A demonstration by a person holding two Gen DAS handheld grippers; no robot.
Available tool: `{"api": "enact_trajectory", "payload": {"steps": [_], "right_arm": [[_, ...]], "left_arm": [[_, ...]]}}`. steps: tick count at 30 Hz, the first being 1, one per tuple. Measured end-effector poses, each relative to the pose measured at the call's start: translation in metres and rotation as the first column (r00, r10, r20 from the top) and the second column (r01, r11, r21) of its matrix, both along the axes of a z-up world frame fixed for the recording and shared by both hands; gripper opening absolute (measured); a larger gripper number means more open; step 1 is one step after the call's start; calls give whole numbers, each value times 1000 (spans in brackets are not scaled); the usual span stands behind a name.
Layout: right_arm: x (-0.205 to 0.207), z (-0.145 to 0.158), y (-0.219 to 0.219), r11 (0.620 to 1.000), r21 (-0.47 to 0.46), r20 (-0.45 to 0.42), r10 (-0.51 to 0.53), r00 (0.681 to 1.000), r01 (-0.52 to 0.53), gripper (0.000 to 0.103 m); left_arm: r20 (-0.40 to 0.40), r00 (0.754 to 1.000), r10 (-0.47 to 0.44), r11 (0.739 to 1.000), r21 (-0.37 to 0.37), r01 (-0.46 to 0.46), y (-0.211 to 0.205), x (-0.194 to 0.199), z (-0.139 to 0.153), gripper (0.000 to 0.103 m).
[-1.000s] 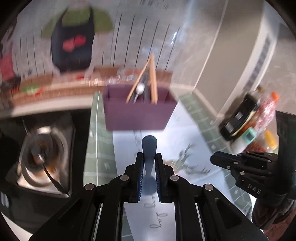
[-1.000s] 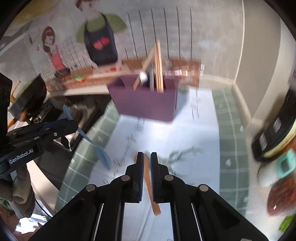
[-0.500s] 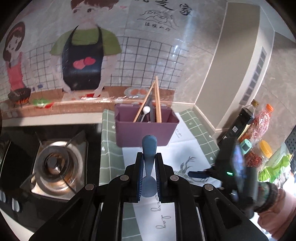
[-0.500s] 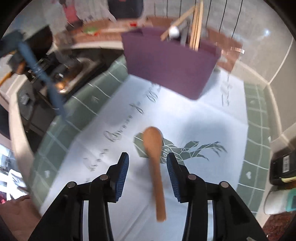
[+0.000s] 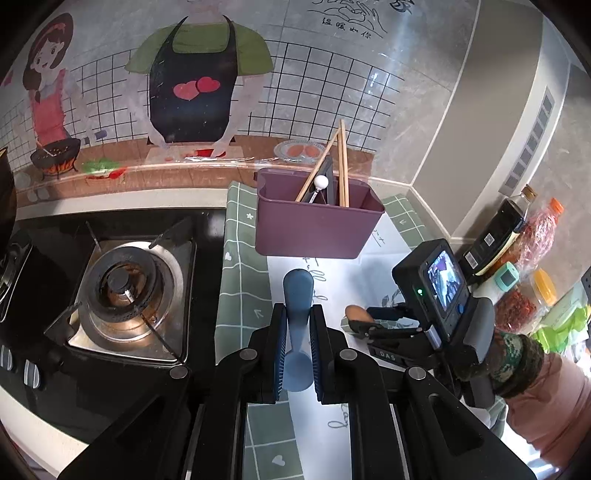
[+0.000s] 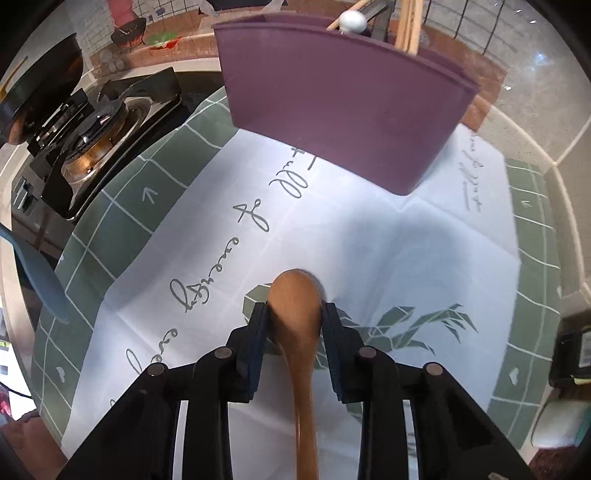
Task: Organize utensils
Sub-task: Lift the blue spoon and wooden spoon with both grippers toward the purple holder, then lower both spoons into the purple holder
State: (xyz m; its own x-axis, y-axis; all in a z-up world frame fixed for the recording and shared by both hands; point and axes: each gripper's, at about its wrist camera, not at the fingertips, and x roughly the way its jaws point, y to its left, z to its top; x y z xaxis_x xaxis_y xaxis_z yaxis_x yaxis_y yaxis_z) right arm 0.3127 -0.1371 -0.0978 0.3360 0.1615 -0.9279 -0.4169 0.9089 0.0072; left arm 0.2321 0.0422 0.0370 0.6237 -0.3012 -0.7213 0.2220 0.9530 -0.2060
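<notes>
The left gripper (image 5: 297,328) pinches a blue utensil (image 5: 297,295) near its handle end, in front of the purple bin (image 5: 317,229). The right gripper (image 6: 294,325) brackets the bowl of a wooden spoon (image 6: 295,306) lying on the mat (image 6: 406,251); whether it grips yet, I cannot tell. Chopsticks (image 5: 341,162) lean inside the bin, right of the stove (image 5: 125,291).

The right gripper (image 6: 294,318) brackets the bowl of a brown wooden spoon (image 6: 297,314) lying on a white printed mat (image 6: 369,236); both fingers (image 6: 258,332) sit against the bowl's sides. A purple utensil bin (image 6: 340,103) stands beyond, holding chopsticks (image 6: 408,26). A gas burner (image 6: 92,140) lies left.
</notes>
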Motion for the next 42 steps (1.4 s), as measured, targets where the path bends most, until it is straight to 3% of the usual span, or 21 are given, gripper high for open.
{"api": "enact_trajectory", "payload": {"steps": [7,15,21,27,30,34,38,42], "right_arm": [[-29,51,-31,987,138,75,-88,993,77,27],[-55,133,-45,966,240,239,-158,958,99,27],[-50,233,-49,962,264,433,-182,883,69,27],[-16,322,-53,957,280,560,-224,798,73,27],[4,351,-55,949,304,580,-253,774,83,27],[29,361,-55,948,296,602,-279,748,116,27],[52,337,-55,941,312,556,-292,778,130,27],[76,291,-49,945,290,492,-284,823,153,27]], "left_arm": [[-4,1000,-30,1000,-3,30,-5,1,-3,13],[10,997,-79,996,-28,80,-16,8,4,13],[164,978,-129,990,-28,135,-23,21,71,13],[371,922,-113,993,16,115,-29,55,162,13],[426,899,-100,995,27,98,-32,72,191,13],[464,883,-72,997,25,68,-32,96,211,13],[454,889,-60,998,22,56,-31,121,204,13],[394,916,-71,997,35,62,-39,150,167,13]]}}
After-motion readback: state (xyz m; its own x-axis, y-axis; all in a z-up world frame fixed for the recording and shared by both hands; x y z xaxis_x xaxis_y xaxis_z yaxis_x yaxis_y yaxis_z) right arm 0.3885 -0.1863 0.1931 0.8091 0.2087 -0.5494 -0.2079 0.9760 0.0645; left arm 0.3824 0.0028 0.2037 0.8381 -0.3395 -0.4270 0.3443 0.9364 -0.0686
